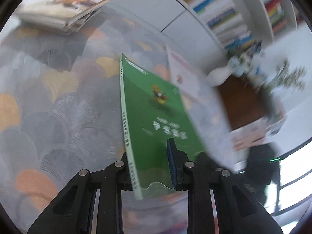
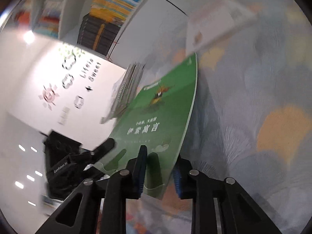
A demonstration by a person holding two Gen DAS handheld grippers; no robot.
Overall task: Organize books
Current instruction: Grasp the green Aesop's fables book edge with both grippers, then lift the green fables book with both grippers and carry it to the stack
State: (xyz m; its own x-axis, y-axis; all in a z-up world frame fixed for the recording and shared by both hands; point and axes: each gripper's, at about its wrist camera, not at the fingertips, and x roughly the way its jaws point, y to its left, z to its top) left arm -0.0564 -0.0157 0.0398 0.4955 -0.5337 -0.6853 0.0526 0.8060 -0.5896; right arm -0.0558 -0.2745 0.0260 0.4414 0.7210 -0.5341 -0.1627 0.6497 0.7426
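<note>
Both grippers are clamped on books with the same green cover; whether this is a single copy held at two edges cannot be confirmed. In the left wrist view the left gripper [image 1: 151, 167] has its jaws closed on the near lower edge of the green book [image 1: 154, 120], which is raised off the patterned cloth [image 1: 58, 107] and tilted, spine edge to the left. Only one blue pad shows; the other is hidden behind the spine.

In the right wrist view the right gripper [image 2: 159, 172] grips the green book [image 2: 156, 117] by its near edge, blue pads on both faces. The other gripper [image 2: 83, 159] appears dark and blurred at the book's lower left.

A stack of books [image 1: 62, 11] lies near the far left edge of the cloth. A white book [image 1: 187, 78] behind the green cover is heavily smeared; its title is unreadable. Another stack [image 2: 126, 89] stands partly hidden behind the green cover. The bookshelf [image 1: 230, 15] is blurred and cut off by the lens rim.
</note>
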